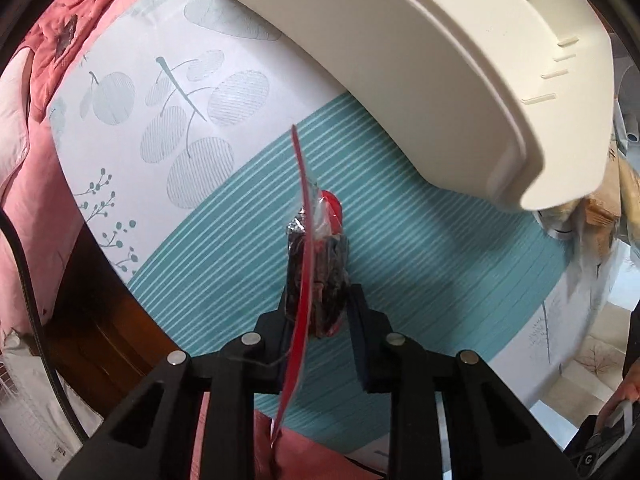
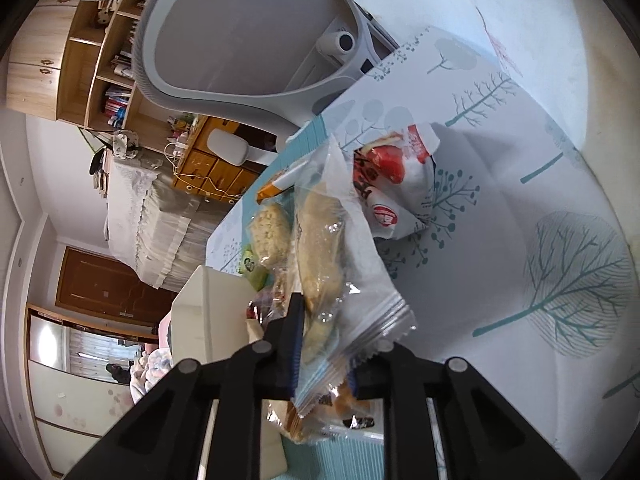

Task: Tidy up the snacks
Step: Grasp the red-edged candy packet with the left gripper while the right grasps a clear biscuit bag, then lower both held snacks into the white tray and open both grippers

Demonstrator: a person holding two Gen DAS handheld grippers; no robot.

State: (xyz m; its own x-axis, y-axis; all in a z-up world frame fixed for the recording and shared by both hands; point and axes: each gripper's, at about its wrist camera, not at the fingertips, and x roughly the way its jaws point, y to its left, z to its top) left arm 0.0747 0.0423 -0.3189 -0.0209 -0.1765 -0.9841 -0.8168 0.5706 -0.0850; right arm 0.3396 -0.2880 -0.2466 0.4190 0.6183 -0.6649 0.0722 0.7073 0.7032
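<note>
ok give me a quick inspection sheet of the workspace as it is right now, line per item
surface: tablecloth with teal stripes and tree and leaf prints.
job's things: cream bin tilted above the cloth; dark snack pack with a red edge; clear biscuit pack; red and white pouch, a puffed-grain snack and a green pack on the cloth.
clutter: nothing seen apart from the snacks.
grippers: left gripper shut on the dark snack pack; right gripper shut on the clear biscuit pack.
cables: black cable at the left edge; white cord by the drawers.
surroundings: pink bedding, grey chair, bookshelf.
</note>
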